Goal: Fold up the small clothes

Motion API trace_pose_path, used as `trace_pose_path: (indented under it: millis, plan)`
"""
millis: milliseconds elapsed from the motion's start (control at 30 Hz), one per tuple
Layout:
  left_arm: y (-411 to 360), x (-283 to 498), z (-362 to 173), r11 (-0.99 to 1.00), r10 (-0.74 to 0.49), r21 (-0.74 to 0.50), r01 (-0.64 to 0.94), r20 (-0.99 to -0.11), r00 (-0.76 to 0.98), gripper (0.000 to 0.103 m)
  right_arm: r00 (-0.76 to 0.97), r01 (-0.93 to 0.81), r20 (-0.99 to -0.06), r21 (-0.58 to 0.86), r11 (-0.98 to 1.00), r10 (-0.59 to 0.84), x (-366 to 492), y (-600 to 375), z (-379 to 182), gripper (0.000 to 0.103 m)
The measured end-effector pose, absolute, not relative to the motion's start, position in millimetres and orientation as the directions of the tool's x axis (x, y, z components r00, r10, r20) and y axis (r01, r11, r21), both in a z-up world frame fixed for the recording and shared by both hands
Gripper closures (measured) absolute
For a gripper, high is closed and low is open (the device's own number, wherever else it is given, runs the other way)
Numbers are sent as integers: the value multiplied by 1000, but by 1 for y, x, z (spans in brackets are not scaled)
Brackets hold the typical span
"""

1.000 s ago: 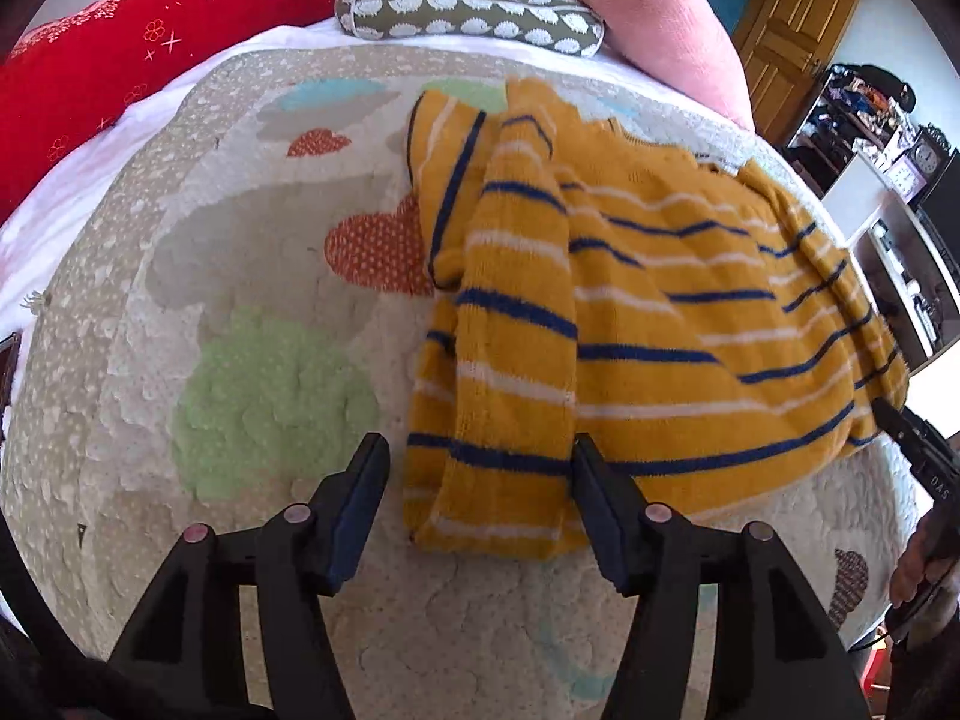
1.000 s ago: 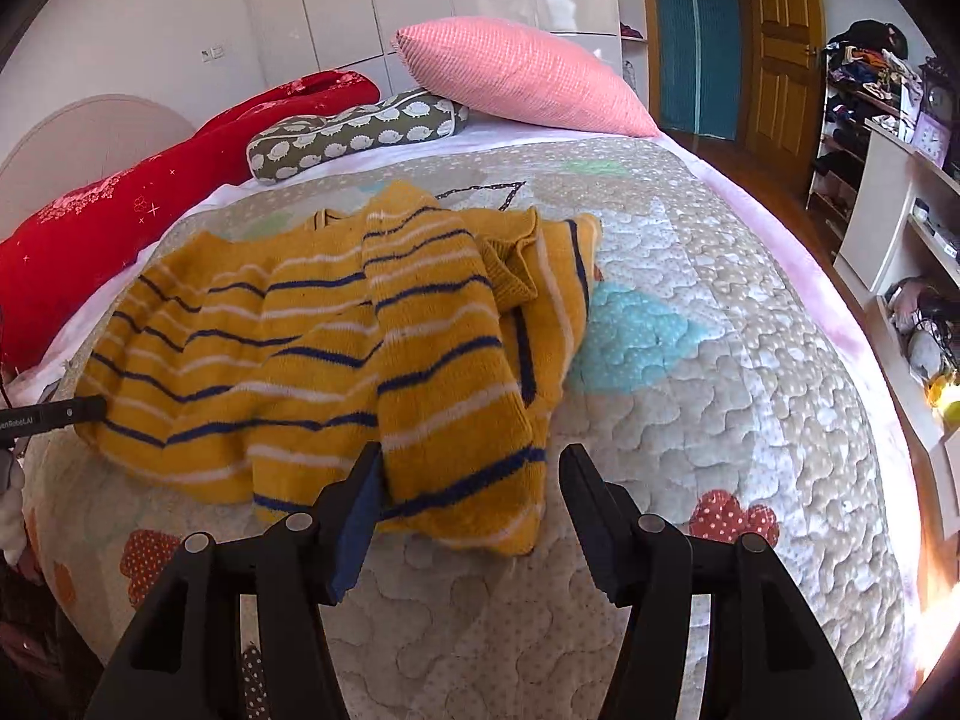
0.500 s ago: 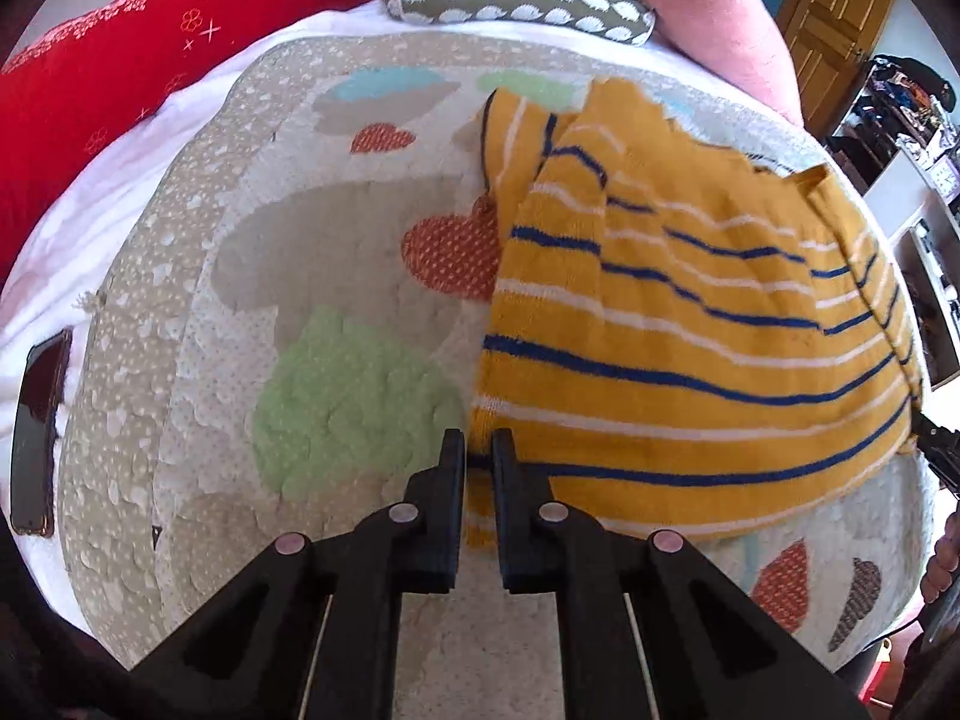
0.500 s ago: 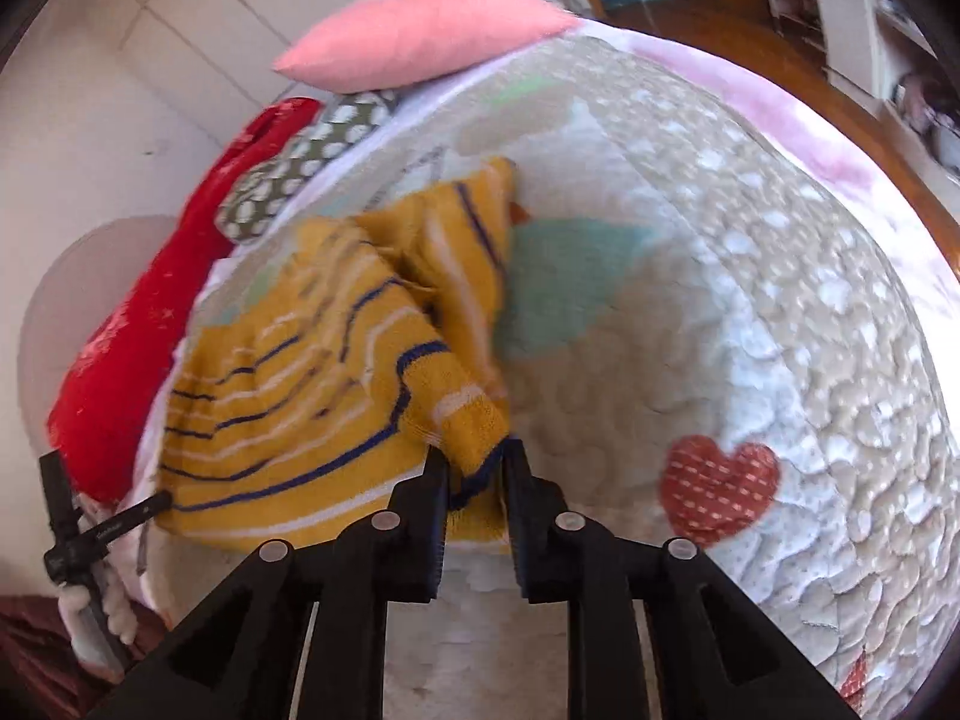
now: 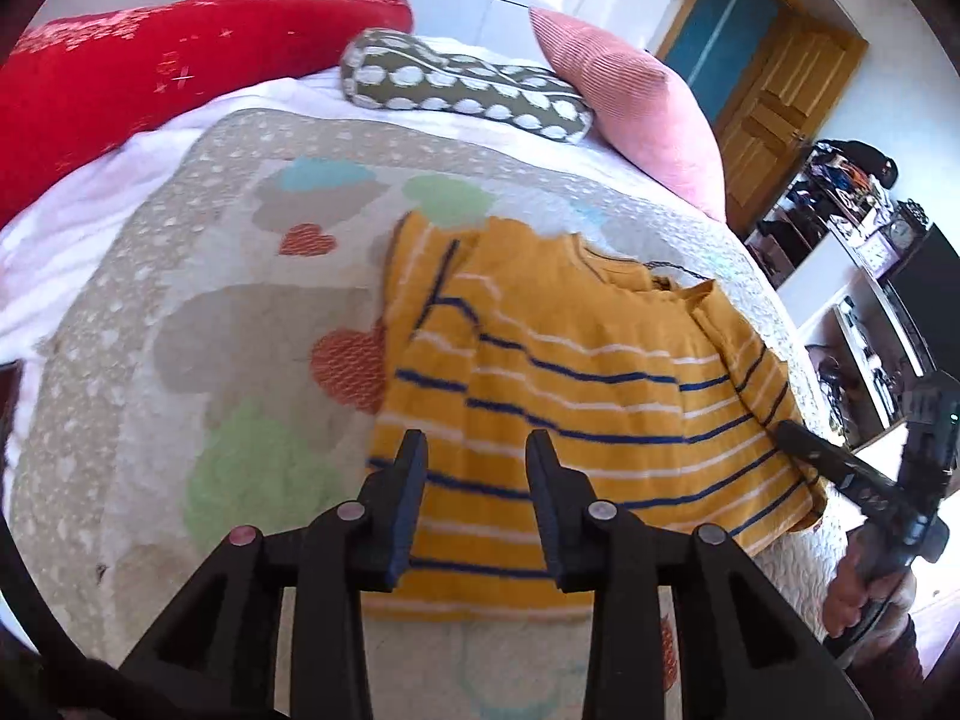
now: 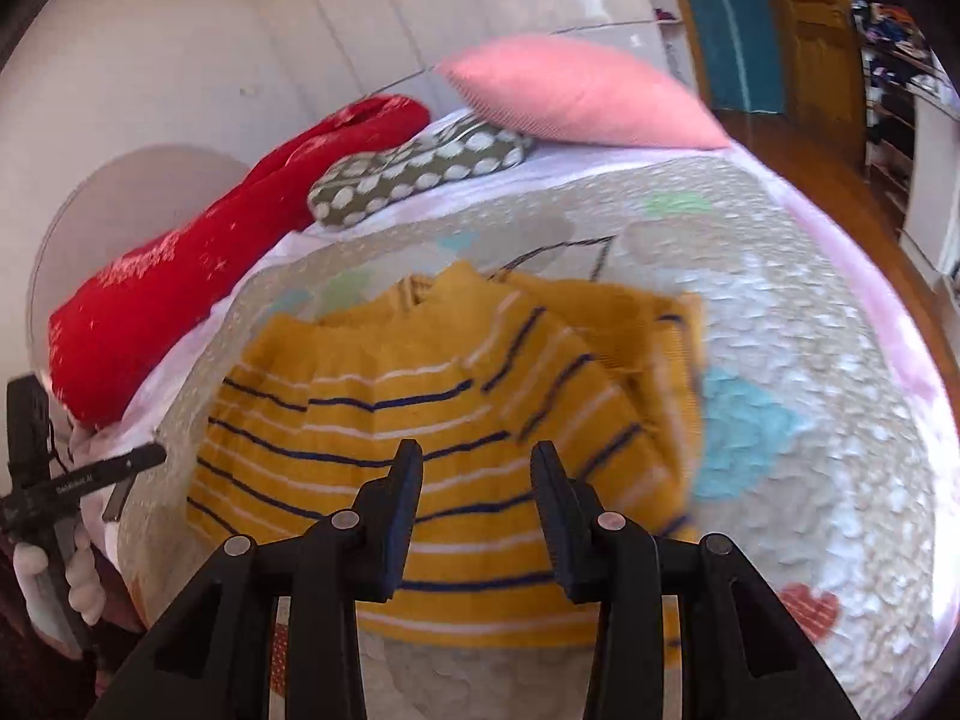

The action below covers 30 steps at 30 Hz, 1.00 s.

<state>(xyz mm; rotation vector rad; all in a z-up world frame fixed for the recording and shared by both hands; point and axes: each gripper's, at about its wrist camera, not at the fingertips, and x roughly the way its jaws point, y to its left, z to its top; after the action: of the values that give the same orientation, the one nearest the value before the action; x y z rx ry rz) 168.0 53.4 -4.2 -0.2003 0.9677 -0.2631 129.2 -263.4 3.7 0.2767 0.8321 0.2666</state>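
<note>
A small yellow sweater [image 5: 576,396] with blue and white stripes lies on the quilted bedspread [image 5: 198,324], both sleeves folded in over its body. It also shows in the right wrist view [image 6: 432,420]. My left gripper [image 5: 477,456] is open and empty, raised over the sweater's near left hem. My right gripper [image 6: 477,462] is open and empty, raised over the hem's right half. The right gripper also shows at the right edge of the left wrist view [image 5: 798,441], and the left gripper at the left edge of the right wrist view [image 6: 135,468].
A red bolster [image 5: 150,72], a spotted olive pillow [image 5: 468,90] and a pink pillow [image 5: 636,96] lie at the head of the bed. Shelves with clutter [image 5: 852,204] and a wooden door [image 5: 774,96] stand to the right of the bed.
Both grippers were shut on the sweater's bottom corners half a second ago. They have let go, opened and drawn back above the hem. The sweater now lies flatter with its sleeves folded in.
</note>
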Motion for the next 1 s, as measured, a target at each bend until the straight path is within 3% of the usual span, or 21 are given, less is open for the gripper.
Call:
trace_pose_path:
  millis: [67, 167, 300, 400, 467, 667, 800, 1000]
  plan:
    - [29, 195, -14, 962, -273, -222, 158, -804, 529, 71, 578, -162, -742, 304, 939, 340, 162, -233, -18, 62]
    - [27, 237, -36, 981, -193, -152, 122, -843, 502, 71, 573, -167, -795, 122, 978, 197, 201, -218, -41, 64]
    - [48, 265, -59, 969, -241, -243, 51, -868, 435, 71, 620, -71, -780, 51, 996, 84, 237, -255, -38, 65]
    - [49, 263, -58, 970, -240, -234, 70, -864, 443, 71, 641, 87, -767, 44, 995, -22, 251, -302, -33, 64]
    - [49, 262, -58, 969, -243, -234, 76, -862, 444, 71, 613, 199, -784, 25, 980, -104, 254, -330, -39, 33]
    - [58, 250, -39, 962, -263, -267, 56, -850, 456, 71, 645, 284, -756, 105, 953, -109, 210, -384, -28, 31]
    - [71, 227, -18, 974, -211, -222, 40, -837, 505, 67, 673, 284, -737, 187, 940, -57, 157, -407, -13, 30]
    - [98, 173, -12, 965, -221, -261, -8, -833, 506, 61, 675, 243, -722, 411, 879, 151, 87, -423, -27, 28]
